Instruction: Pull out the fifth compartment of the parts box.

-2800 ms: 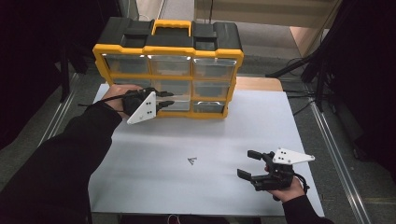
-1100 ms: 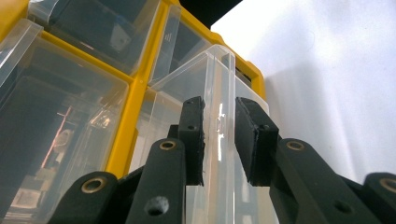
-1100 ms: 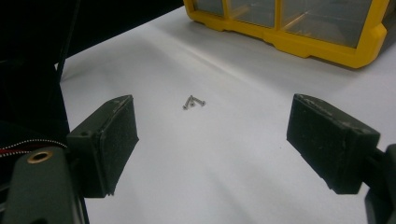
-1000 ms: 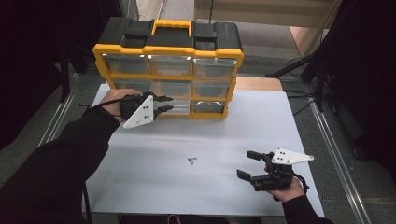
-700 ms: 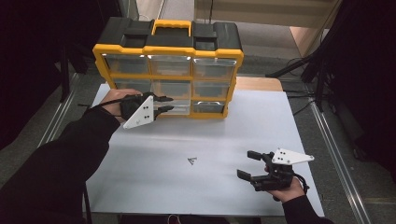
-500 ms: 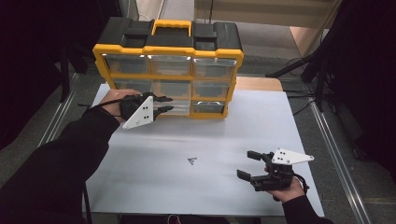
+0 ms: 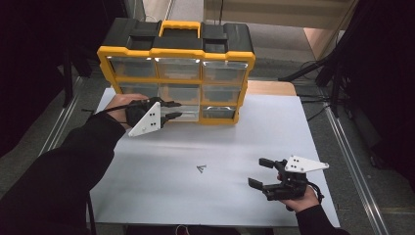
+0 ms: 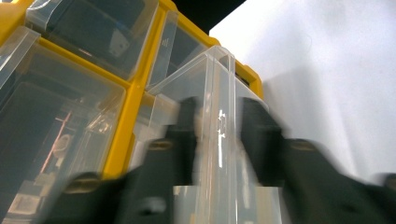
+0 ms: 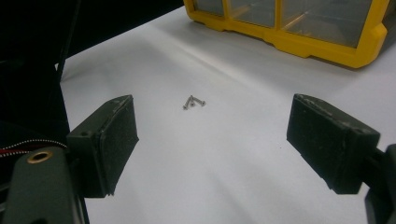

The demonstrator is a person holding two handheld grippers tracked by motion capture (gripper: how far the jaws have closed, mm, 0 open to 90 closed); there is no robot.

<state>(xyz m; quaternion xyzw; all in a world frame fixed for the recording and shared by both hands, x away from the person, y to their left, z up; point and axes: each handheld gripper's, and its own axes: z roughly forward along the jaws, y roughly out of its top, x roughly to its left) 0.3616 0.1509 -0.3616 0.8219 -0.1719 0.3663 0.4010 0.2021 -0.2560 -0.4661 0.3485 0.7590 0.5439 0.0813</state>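
**Surface**. White sheet. It carries every item below.

**Organiser case**. Yellow frame, black top, nine clear drawers in three rows. It stands upright along the far edge, toward the far left corner.

**Drawer**. Clear plastic, bottom row, middle column. Its front stands proud of the frame, so it is judged to be pulled part-way out. Its contents cannot be made out.

**Left gripper**. Level, at the drawer front. In the left gripper view the fingers sit narrowly on either side of the drawer's clear front tab. They have just been opening, and a slim gap shows on each side of the tab.

- Step in hand, as judged: letting go of the drawer.
- Handling: part the fingers a little more before drawing back. Then pull straight out along the drawer's line, so neither finger catches the tab and drags the drawer or tips the case.

**Right gripper**. Rests near the near right corner with its fingers wide and nothing between them. It faces the screws.

**Screws**. Two or three small bright ones lie touching in a cluster at mid-surface, well apart from the case. They are likely bound for the drawer, and a low, centred pinch should suit them.
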